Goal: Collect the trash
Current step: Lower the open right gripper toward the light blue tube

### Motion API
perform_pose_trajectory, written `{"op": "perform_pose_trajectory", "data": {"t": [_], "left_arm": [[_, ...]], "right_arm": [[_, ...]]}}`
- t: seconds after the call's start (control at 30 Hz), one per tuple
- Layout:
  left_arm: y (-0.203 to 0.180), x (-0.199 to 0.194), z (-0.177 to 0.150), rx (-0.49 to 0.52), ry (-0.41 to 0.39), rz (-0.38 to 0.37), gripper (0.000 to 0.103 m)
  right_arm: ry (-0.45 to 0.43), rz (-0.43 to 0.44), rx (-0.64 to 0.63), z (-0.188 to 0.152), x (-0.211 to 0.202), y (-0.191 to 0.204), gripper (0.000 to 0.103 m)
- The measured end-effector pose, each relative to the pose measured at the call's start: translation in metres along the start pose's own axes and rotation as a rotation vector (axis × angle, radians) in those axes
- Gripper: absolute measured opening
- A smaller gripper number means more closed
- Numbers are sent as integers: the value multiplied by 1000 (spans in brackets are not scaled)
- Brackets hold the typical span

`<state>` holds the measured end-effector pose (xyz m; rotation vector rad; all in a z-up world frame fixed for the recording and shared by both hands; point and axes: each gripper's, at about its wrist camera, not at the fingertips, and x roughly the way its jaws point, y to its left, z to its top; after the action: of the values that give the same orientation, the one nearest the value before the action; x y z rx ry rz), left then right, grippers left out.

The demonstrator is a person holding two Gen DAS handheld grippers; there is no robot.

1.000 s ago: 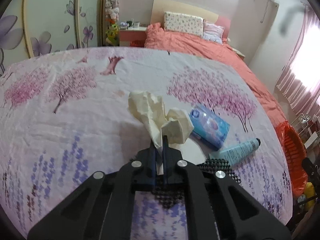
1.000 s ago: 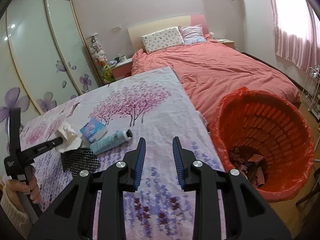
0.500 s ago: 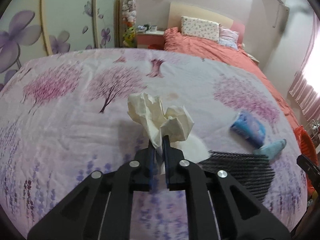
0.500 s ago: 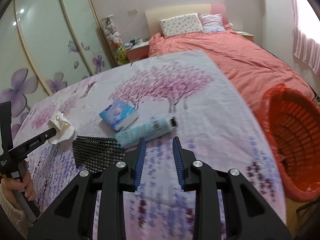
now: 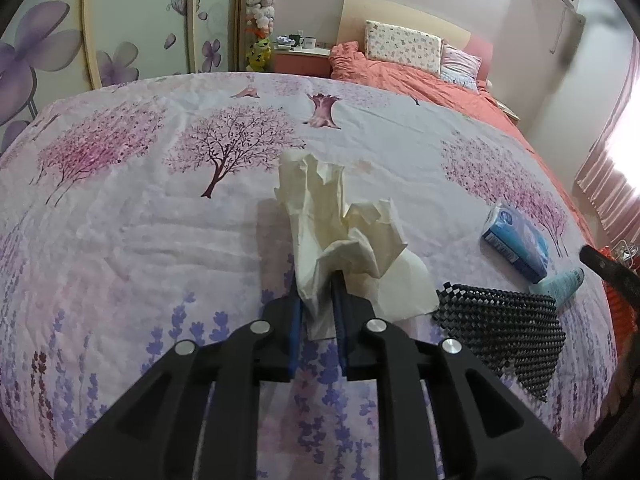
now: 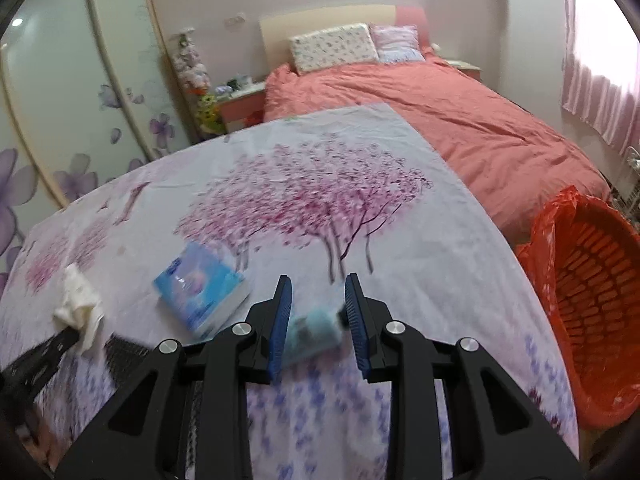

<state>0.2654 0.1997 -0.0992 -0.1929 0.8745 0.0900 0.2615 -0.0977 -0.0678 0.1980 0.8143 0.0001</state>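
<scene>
Blossom-printed bedsheet (image 5: 120, 240) covers the work surface. At six o'clock my left gripper (image 5: 316, 300) has just been easing its jaws apart, the crumpled cream tissue (image 5: 340, 220) still between them, so I judge a release or re-grip. My right gripper (image 6: 318, 308), now nearer, straddles the pale blue tube (image 6: 312, 330) with jaws parted, not gripping. At three o'clock, the orange-lined basket (image 6: 592, 280) hides its contents.

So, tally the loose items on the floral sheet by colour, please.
Cream: 1, the crumpled tissue
Blue: 2, the tissue pack and the tube
Black: 1, the mesh mat
Total: 4
</scene>
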Motion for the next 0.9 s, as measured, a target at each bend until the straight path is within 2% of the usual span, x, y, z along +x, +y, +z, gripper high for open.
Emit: {"op": "perform_pose_trajectory", "data": {"t": [0.2, 0.5, 0.57, 0.63, 0.73, 0.9], "left_arm": [[0, 1, 0, 2, 1, 0, 15], [0, 1, 0, 4, 2, 2, 15], [-1, 1, 0, 8, 2, 7, 15], [-1, 1, 0, 11, 3, 11, 16], [-1, 2, -1, 10, 3, 16, 17], [-2, 2, -1, 13, 4, 20, 17]], "right_arm": [[125, -56, -11, 10, 26, -14, 29], [173, -45, -92, -12, -6, -25, 29], [146, -62, -94, -13, -13, -30, 29], [108, -39, -92, -11, -20, -34, 29], [130, 33, -108, -15, -20, -31, 29], [138, 80, -148, -18, -16, -23, 29]]}}
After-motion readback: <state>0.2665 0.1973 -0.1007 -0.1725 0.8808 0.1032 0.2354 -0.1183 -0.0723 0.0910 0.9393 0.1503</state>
